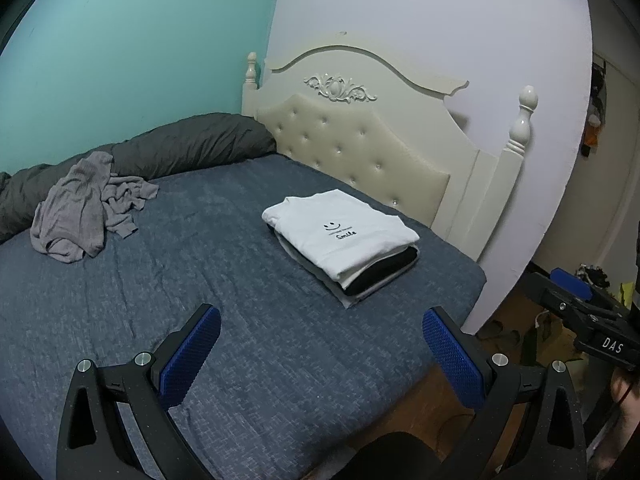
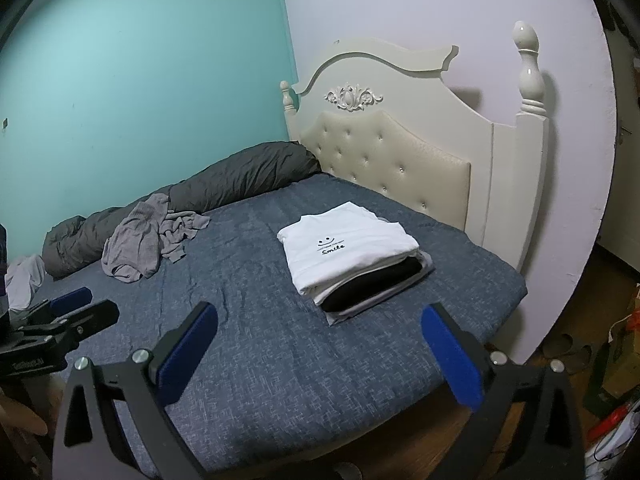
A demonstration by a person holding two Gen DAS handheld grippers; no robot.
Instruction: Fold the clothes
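A stack of folded clothes point(image 1: 344, 248) point(image 2: 352, 260) lies on the blue bed point(image 1: 240, 320) point(image 2: 260, 344) near the headboard, with a white "Smile" shirt on top and a black garment under it. A crumpled grey garment point(image 1: 86, 208) point(image 2: 148, 236) lies unfolded at the far left by the dark duvet. My left gripper point(image 1: 322, 338) hangs open over the bed's near edge with nothing between its fingers. My right gripper point(image 2: 320, 334) is open and empty too, short of the stack. Each gripper shows at the edge of the other's view.
A rolled dark grey duvet point(image 1: 160, 148) point(image 2: 224, 184) runs along the teal wall. The cream headboard point(image 1: 360, 136) point(image 2: 400, 152) stands behind the stack. A pale cloth point(image 2: 24, 280) lies at the far left. Floor clutter point(image 2: 616, 360) sits right of the bed.
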